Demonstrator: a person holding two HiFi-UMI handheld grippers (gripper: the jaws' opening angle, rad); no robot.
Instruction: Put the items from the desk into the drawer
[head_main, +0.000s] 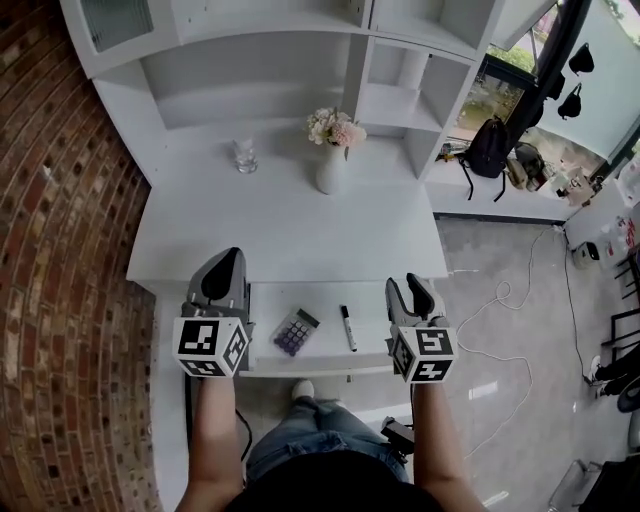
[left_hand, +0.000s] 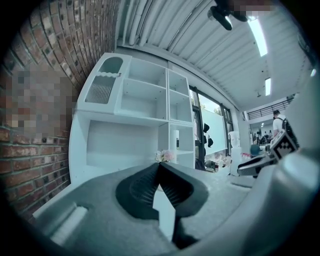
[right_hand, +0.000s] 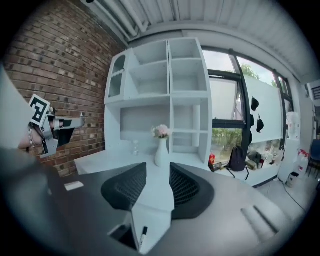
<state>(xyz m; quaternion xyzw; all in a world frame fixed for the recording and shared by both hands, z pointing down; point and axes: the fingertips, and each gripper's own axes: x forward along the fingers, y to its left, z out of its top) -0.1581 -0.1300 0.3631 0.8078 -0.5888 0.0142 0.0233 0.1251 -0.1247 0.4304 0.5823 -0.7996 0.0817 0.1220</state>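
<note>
A: Where are the calculator (head_main: 296, 331) and the marker (head_main: 348, 327)?
B: Both lie inside the open drawer (head_main: 270, 300), calculator left of marker, apart.
A: And the jaws?
B: Your left gripper (head_main: 232, 256), at the drawer's left edge, is closed on nothing; your right gripper (head_main: 412, 283), at its right edge, stands parted and empty

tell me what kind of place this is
Probably a study corner set up in an office or lab: a white desk with a shelf unit against a brick wall, a flower vase on it, and a backpack by large windows.
</note>
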